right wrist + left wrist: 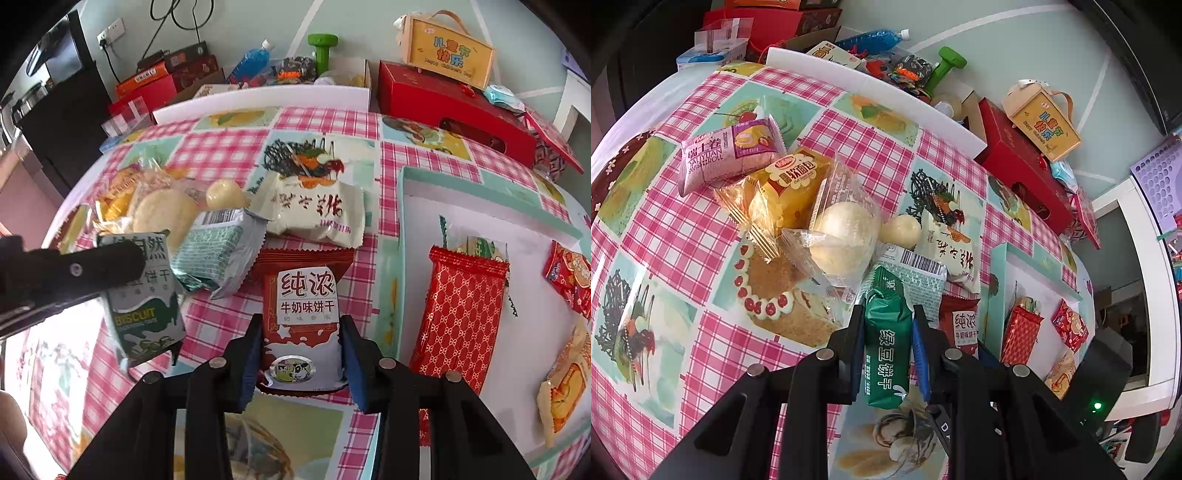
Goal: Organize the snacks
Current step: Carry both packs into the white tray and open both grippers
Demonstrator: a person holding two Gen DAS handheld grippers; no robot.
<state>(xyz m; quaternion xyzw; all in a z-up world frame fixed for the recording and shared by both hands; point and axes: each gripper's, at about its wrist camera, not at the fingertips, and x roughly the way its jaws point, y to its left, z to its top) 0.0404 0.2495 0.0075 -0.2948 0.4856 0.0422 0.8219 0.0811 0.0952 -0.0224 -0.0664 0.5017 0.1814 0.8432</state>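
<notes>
On the far left of the checked tablecloth (683, 236), a pink Swiss roll packet (729, 153) touching a yellow bread packet (798, 184), then a clear wrapper with a pale round bun (842, 236). In the middle, left gripper (886, 317) closed tight on a green biscuit packet (886, 347), lifted off the cloth. Further right, right gripper (301, 328) with fingers at both sides of a red milk biscuit packet (304, 321) lying flat on the cloth, whether pressing or not cannot tell, and at far right a white tray (417, 221) holding a red patterned packet (461, 314) and other snacks.
</notes>
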